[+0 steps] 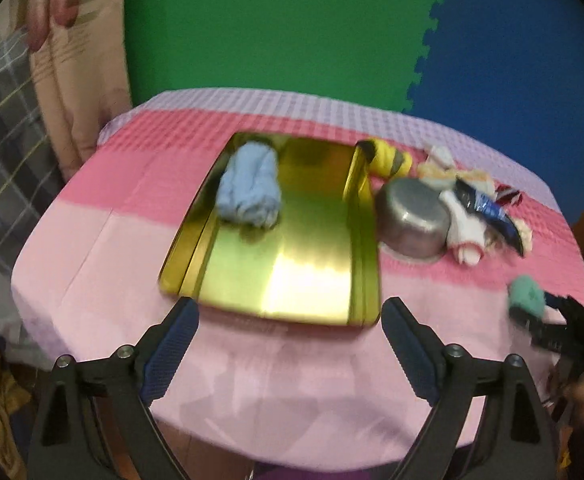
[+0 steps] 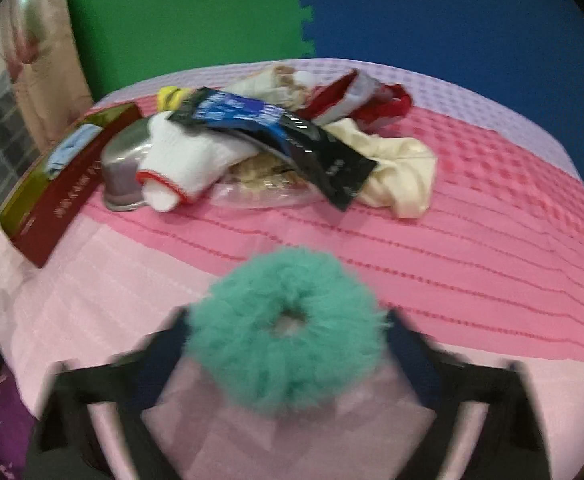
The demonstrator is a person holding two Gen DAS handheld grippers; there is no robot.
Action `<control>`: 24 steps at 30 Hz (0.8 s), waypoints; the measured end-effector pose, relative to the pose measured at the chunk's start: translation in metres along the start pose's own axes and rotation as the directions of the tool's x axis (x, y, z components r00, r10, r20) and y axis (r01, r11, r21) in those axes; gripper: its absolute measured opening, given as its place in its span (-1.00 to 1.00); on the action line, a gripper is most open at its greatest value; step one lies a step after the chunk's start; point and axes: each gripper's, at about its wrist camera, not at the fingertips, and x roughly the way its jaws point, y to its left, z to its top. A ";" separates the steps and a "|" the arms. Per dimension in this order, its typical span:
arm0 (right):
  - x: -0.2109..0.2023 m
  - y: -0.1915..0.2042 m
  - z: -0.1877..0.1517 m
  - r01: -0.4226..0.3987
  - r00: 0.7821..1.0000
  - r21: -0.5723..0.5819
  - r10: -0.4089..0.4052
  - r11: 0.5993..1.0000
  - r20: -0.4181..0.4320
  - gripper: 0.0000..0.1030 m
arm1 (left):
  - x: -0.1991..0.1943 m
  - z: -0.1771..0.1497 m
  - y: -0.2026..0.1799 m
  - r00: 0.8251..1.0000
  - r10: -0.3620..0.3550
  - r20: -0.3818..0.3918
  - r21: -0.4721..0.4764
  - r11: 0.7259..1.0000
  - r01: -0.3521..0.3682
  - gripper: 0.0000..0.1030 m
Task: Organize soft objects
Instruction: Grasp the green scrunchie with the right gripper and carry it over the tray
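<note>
A gold tin tray (image 1: 312,280) lies on the pink cloth, with a light blue cloth bundle (image 1: 249,184) in its far left part. My left gripper (image 1: 287,320) is open and empty just before the tray's near edge. My right gripper (image 2: 287,332) is shut on a fluffy teal scrunchie (image 2: 287,328), held above the cloth; it also shows in the left wrist view (image 1: 526,296). A pile right of the tray holds a white glove (image 2: 187,160), a cream cloth (image 2: 400,172), a yellow striped sock (image 1: 388,156) and a red-and-white item (image 2: 364,100).
An upturned steel bowl (image 1: 412,216) sits against the tray's right side. A black and blue packet (image 2: 275,132) lies across the pile. The table (image 1: 91,280) is round, with a curtain (image 1: 71,80) at left and green and blue foam mats behind.
</note>
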 end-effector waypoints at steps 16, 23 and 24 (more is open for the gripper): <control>-0.048 0.105 0.085 -0.258 0.962 -0.122 0.267 0.958 0.063 -0.52 | -0.014 -0.044 0.023 0.990 0.135 0.050 -0.060 0.989 -0.132 0.77; -0.017 0.197 0.148 -0.323 0.942 -0.227 0.336 0.919 0.019 -0.52 | -0.009 -0.045 0.033 0.992 0.123 0.020 -0.083 0.989 -0.121 0.80; -0.007 0.210 0.154 -0.317 0.945 -0.239 0.328 0.918 0.005 -0.52 | -0.008 -0.045 0.034 0.992 0.128 0.017 -0.085 0.988 -0.126 0.80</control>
